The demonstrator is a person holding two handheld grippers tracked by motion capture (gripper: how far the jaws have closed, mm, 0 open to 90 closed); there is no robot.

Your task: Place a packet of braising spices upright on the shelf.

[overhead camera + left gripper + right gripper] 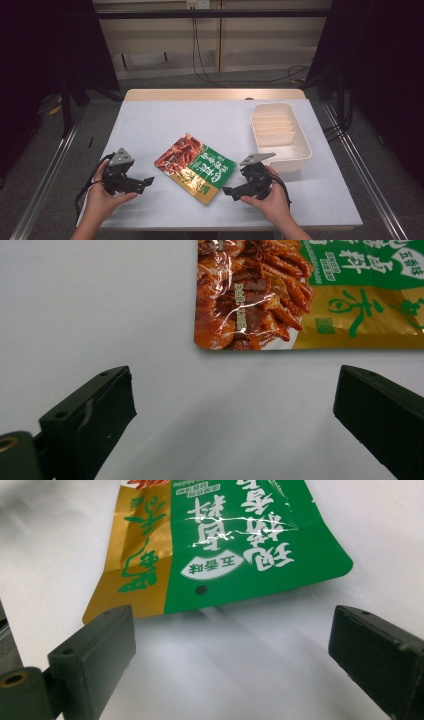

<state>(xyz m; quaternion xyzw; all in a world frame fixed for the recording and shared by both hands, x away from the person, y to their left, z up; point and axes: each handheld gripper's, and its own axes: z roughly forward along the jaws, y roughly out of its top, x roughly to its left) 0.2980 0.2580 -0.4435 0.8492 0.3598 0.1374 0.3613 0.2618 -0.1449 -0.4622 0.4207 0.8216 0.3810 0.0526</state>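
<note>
The only writing stands on the food pouch (195,168) lying on the white surface (150,125). Its green panel carries large white Chinese characters. A small white oval label on that panel (212,566) reads 五香味 in green. The gold band (360,315) beside it bears green brush-style characters, too stylised to make out. Small white print runs along the pictured food (239,297); it is too fine to read.

light: even, from overhead, worktop (150,125) bright | surroundings: dark at both sides of high view | shadows: soft, faint under packet (225,545) edge | glare: white streaks on packet film | focus: claw views sharp mid-frame, near jaws slightly soft
</note>
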